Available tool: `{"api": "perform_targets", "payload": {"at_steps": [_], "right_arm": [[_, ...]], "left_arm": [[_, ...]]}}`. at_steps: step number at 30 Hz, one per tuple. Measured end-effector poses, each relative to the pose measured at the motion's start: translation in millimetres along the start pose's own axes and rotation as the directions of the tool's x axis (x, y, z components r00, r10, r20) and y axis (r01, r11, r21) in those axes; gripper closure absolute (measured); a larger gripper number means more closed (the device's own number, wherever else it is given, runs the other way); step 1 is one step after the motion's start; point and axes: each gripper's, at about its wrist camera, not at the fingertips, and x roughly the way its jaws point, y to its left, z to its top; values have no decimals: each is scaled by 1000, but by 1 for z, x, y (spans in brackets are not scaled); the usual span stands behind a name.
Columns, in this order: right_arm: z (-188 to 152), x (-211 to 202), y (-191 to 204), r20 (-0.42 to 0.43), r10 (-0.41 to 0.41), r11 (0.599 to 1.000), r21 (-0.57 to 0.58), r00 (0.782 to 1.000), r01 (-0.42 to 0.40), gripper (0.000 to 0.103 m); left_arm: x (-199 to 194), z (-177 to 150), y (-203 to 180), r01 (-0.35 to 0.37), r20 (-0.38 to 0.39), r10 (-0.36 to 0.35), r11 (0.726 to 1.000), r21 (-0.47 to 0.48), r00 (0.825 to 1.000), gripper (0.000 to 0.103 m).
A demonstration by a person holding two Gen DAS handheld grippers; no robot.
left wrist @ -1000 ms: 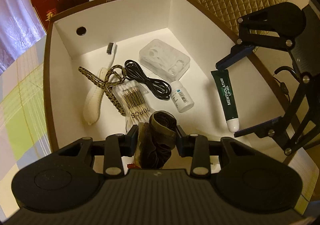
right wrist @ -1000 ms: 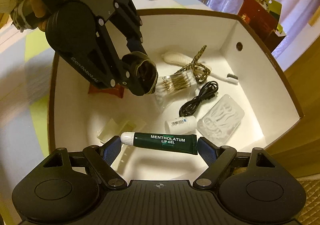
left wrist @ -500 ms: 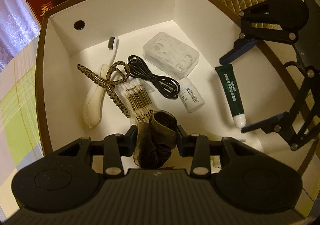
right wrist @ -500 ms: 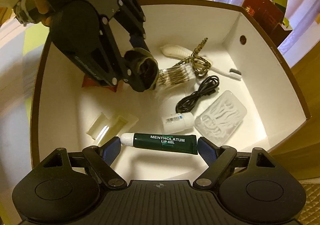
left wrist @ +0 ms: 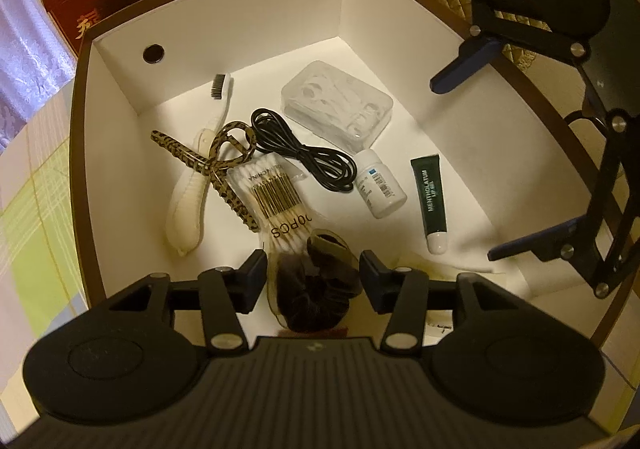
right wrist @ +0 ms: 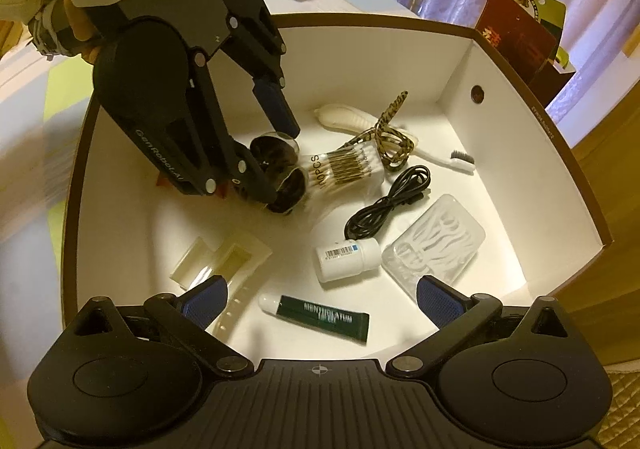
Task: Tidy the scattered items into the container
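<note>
White box (left wrist: 120,153) on table, brown rim, most items inside. Left gripper (left wrist: 313,277) low over box floor, jaws parted, dark scrunchie (left wrist: 316,285) between them, seemingly loose, contact hard to judge. Right gripper (right wrist: 320,295) spread wide, holding nothing. Green lip gel tube (right wrist: 326,318) flat on floor beneath it, beside small white bottle (right wrist: 346,259).

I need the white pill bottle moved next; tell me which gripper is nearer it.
Right. The right gripper hangs open just beside the white pill bottle; the left gripper is farther off, over the dark scrunchie.
</note>
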Motion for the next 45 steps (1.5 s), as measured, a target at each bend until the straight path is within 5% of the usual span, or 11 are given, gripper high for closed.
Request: {"api": "perform_targets", "payload": {"at_steps": [15, 45], "right_arm": [[0, -12, 7, 34, -10, 1000, -1, 999, 10, 0], [-7, -73, 65, 184, -149, 970, 217, 972, 107, 0]], "left_arm": [[-25, -7, -3, -36, 40, 36, 999, 17, 999, 14], [-126, -57, -20, -101, 164, 120, 987, -122, 979, 9]]}}
